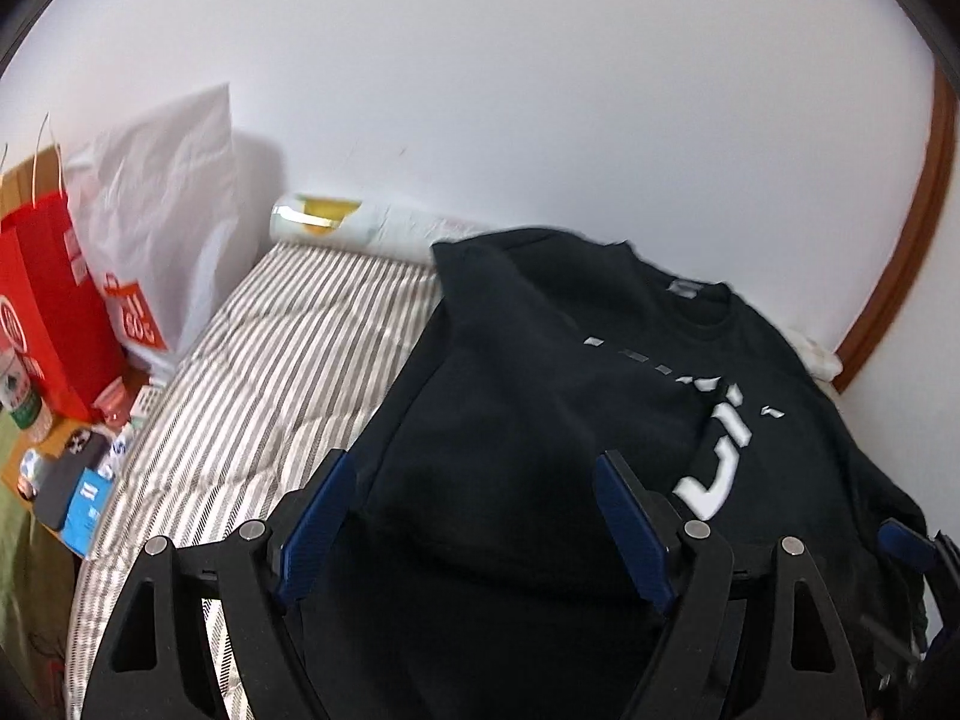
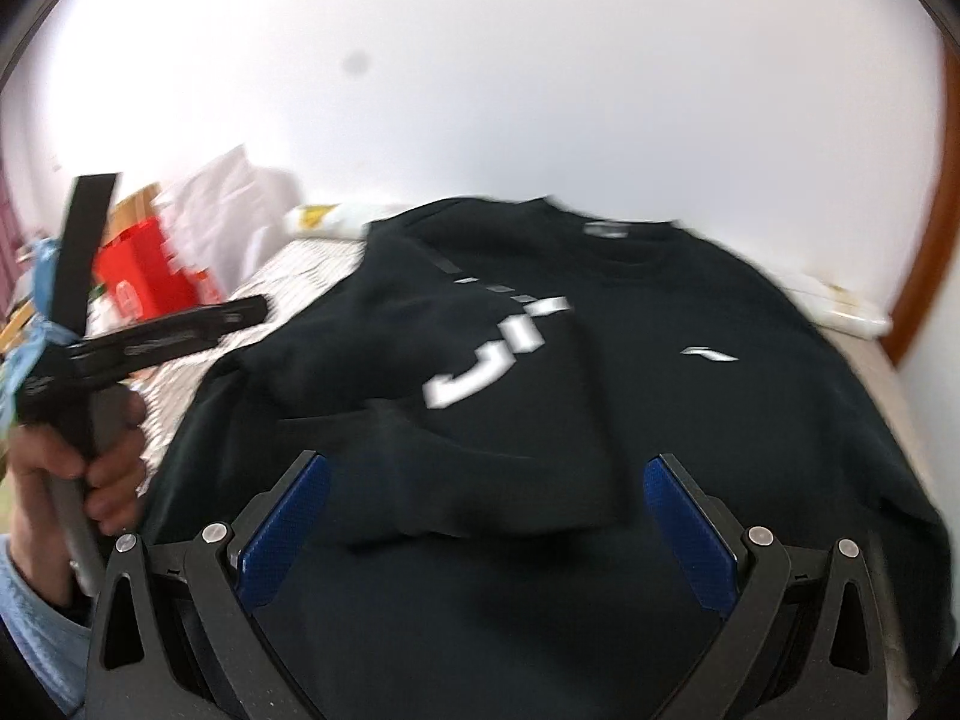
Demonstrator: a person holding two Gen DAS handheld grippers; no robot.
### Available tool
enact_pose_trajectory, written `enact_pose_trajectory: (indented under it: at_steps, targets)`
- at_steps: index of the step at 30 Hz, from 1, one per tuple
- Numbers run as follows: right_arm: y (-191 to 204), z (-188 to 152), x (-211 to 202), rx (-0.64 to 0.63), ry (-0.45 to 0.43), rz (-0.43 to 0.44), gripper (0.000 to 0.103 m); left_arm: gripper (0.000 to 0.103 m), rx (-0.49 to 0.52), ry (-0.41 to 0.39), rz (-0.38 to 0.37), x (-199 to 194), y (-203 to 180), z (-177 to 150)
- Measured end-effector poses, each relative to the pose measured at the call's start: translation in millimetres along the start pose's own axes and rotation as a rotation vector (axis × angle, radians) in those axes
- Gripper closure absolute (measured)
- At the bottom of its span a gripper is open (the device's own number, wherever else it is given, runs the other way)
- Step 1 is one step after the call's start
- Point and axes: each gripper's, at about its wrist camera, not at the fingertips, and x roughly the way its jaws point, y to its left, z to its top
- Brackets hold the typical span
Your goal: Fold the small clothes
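Black sweatshirt with white lettering lies spread on the striped bed cover, collar toward the white wall; its left part is folded in across the chest, so that the flap covers part of the lettering, which the right wrist view shows more clearly; a small white logo sits on the uncovered side of the chest; left gripper hangs over the lower part of the garment with its blue pads spread wide and nothing pinched between them; right gripper is likewise spread wide above the hem area, its blue pads clear of the cloth, though both views are blurred and whether a fingertip brushes the fabric cannot be told; in the right wrist view a hand in a pale blue sleeve grips the handle of the left tool at the left edge; beyond the bed's far end lies a rolled white bundle against the wall; to the left stand a red paper bag and a white plastic bag, with small boxes and a dark phone on a low surface beside them; a brown curved frame runs up the right side.
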Motion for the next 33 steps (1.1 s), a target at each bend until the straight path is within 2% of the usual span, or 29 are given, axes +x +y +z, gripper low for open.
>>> enact_pose_trajectory:
  at_steps: [4, 8, 9, 10, 12, 15, 18, 20, 23, 27, 31, 33]
  targets:
    - [27, -2, 29, -0.037, 0.038, 0.084, 0.0, 0.023, -0.007, 0.011, 0.029, 11, 7, -7]
    - [47, -9, 66, -0.099, 0.108, 0.057, 0.001, 0.023, -0.014, 0.028, 0.031, 20, 13, -11]
    - [49, -11, 76, -0.112, 0.126, 0.04, 0.005, 0.023, -0.025, 0.041, 0.024, 24, 16, -12]
    - [50, -14, 86, -0.118, 0.136, 0.021, 0.023, 0.023, -0.034, 0.051, 0.018, 27, 17, -13]
    - [48, -15, 95, -0.109, 0.137, 0.042, 0.054, 0.023, -0.032, 0.059, 0.033, 31, 17, -15]
    - [37, -11, 84, -0.068, 0.067, 0.069, 0.082, 0.023, -0.006, 0.061, 0.063, 36, 13, -19]
    - [12, -1, 62, -0.012, -0.008, 0.068, 0.084, 0.023, 0.034, 0.07, 0.108, 40, 6, -23]
    - [-15, 6, 45, 0.039, -0.059, 0.011, 0.085, 0.023, 0.062, 0.076, 0.137, 43, 1, -24]
    - [-61, 11, 27, 0.105, -0.083, -0.051, 0.085, 0.023, 0.074, 0.081, 0.152, 44, -1, -25]
    - [-122, 1, 18, 0.162, -0.082, -0.147, 0.084, 0.023, 0.066, 0.103, 0.157, 49, 1, -26]
    - [-168, -29, 26, 0.294, -0.048, -0.163, 0.082, 0.022, 0.071, 0.105, 0.16, 50, 0, -27]
    - [-184, -37, 29, 0.369, -0.018, -0.198, 0.082, 0.021, 0.075, 0.109, 0.163, 52, -1, -27]
